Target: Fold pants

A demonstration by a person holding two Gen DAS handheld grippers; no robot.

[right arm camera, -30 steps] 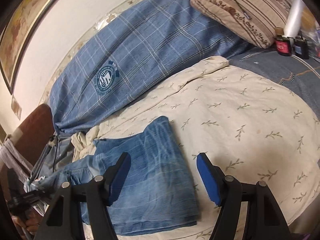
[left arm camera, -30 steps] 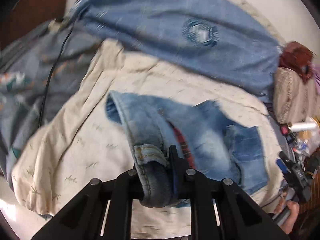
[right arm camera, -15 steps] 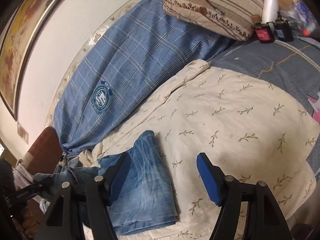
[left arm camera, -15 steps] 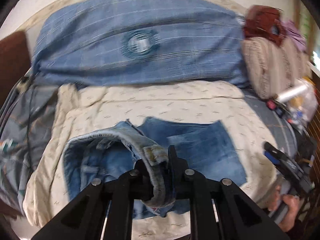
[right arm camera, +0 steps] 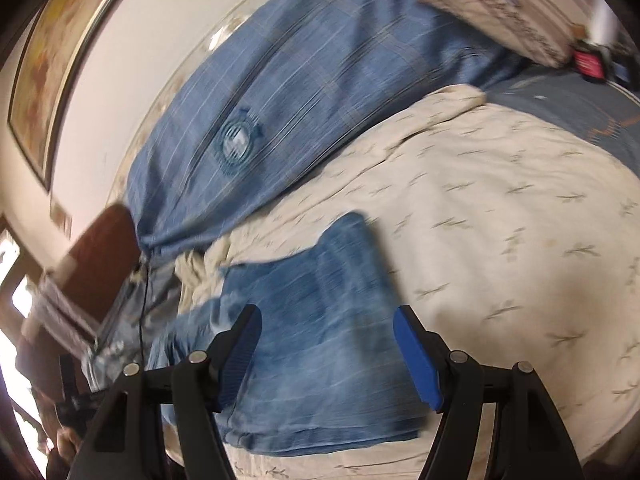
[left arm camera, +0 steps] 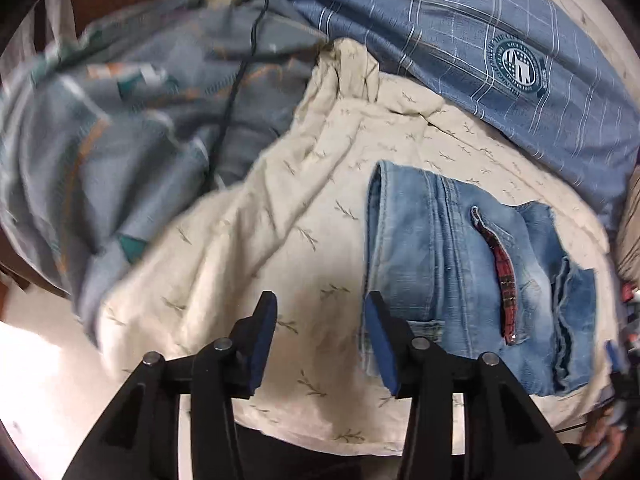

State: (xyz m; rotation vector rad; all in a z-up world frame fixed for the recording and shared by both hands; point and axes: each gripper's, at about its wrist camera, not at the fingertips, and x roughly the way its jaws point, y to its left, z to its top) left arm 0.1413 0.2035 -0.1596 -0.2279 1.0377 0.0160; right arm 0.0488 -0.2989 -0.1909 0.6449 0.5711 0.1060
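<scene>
Black left gripper (left arm camera: 320,336) with blue pads, jaws just opening, empty, hovering beside the folded faded-blue denim pants (left arm camera: 460,264), right gripper (right arm camera: 326,354) gaping, holding nothing above them, pants lying on the cream leaf-print sheet (left arm camera: 280,240), blue plaid blanket (left arm camera: 460,32) behind

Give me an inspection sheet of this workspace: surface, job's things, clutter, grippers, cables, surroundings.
Surface: cream leaf-print sheet spread over a bed, wrinkled at its far edge.
Job's things: jeans lie folded on the sheet, red plaid lining showing at a pocket.
Clutter: blue checked cloth with a round emblem behind; grey patterned bedding beside the sheet; striped pillow; small bottles, blurred.
Grippers: left gripper has just been opening, nothing between its jaws, beside the jeans' edge; right gripper open above the jeans.
Cables: black cable across the grey bedding.
Surroundings: pale wall, framed picture.
</scene>
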